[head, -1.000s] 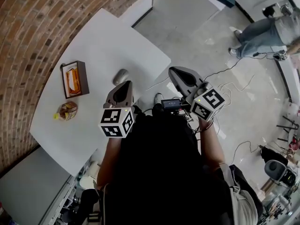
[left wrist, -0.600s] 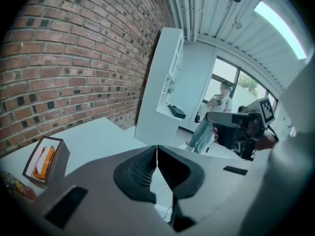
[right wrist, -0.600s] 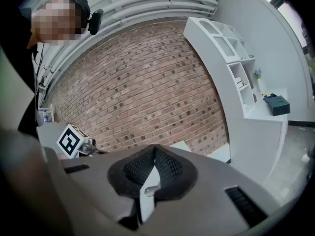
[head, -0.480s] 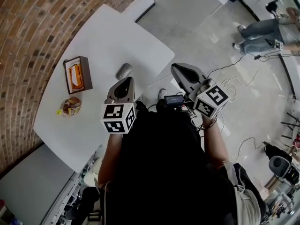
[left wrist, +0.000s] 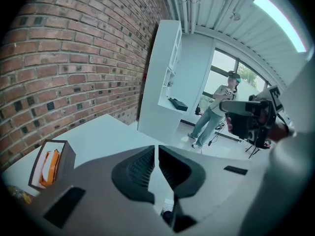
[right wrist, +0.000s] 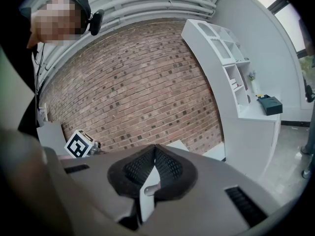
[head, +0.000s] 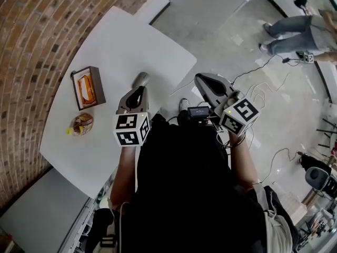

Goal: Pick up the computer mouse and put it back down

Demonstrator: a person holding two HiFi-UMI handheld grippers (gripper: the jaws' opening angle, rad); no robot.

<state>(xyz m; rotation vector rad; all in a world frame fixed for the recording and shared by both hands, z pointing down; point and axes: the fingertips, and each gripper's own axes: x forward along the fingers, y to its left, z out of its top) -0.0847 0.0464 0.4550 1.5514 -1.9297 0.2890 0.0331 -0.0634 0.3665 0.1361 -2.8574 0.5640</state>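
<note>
Our left tool (head: 135, 94) hangs just short of the computer mouse (head: 140, 80) lying on the white tabletop (head: 126, 41), jaws together and empty; pushed on like that, we judge it would shove the mouse aside rather than straddle it; our right tool (head: 208, 84), likewise closed on nothing, waits beside the tabletop.

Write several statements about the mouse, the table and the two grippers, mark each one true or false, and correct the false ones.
1. The grey computer mouse lies on the white table. True.
2. The left gripper holds the mouse between its jaws. False: its jaws are together with nothing between them, and the mouse lies just ahead of its tip.
3. In the head view, the open wooden box with orange contents stands on the table to the left of the mouse. True.
4. The right gripper hangs over the table. False: it is over the grey floor, beside the table's edge, with its jaws together.
</note>
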